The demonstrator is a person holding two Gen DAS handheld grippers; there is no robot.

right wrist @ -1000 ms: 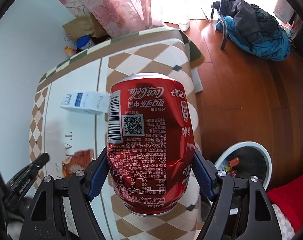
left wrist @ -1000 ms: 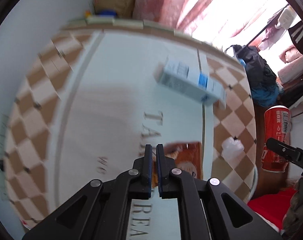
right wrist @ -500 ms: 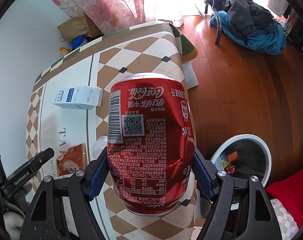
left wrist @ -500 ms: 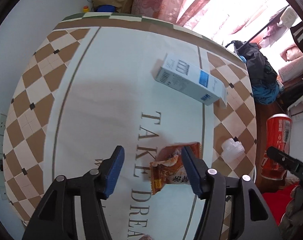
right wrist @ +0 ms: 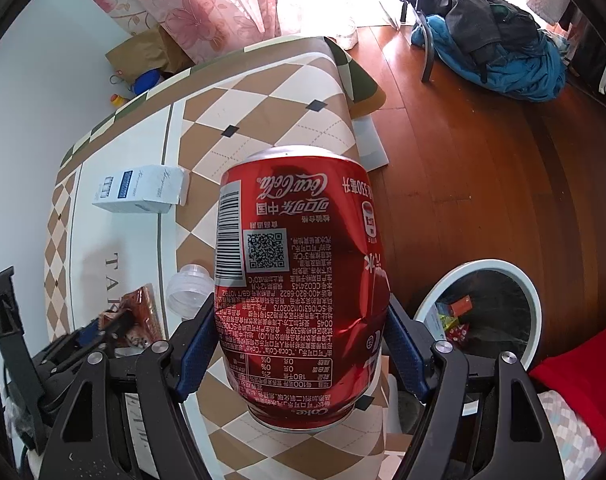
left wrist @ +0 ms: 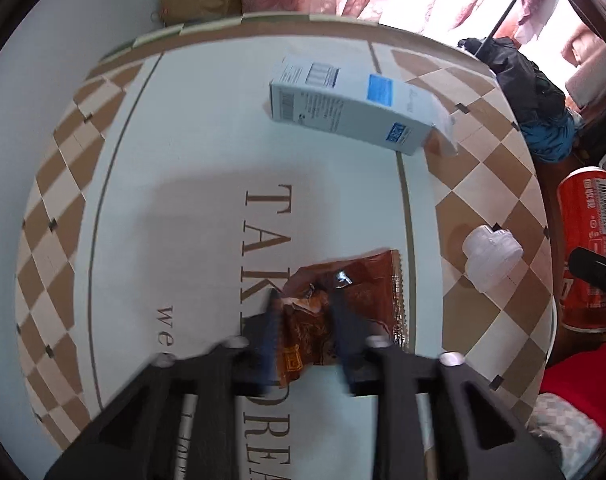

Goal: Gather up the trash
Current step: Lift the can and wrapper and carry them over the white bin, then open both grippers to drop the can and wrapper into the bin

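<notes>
Closing around a brown snack wrapper, your left gripper points steeply down at the table; the wrapper lies flat between the blurred jaws, and whether the pads already press it cannot be told. The wrapper sits on the pale central panel of the patterned tablecloth, over the printed lettering and toward the table's near edge.

Moving right in the left wrist view, a white and blue carton lies on its side toward the far right corner of the table, its end flap hanging open. A small clear plastic lid rests on the checked border near the right edge, well apart from the carton and near the wrapper.

Further right, beyond the table's right edge, your right gripper clamps a dented red cola can between its blue pads, one on each side. The can is upside down, its print inverted, and it hangs in the air off that edge.

At the far right of the right wrist view, a round white-rimmed waste bin stands on the wooden floor, with some colourful packaging inside. A heap of dark and blue clothing lies on the floor beyond it.
</notes>
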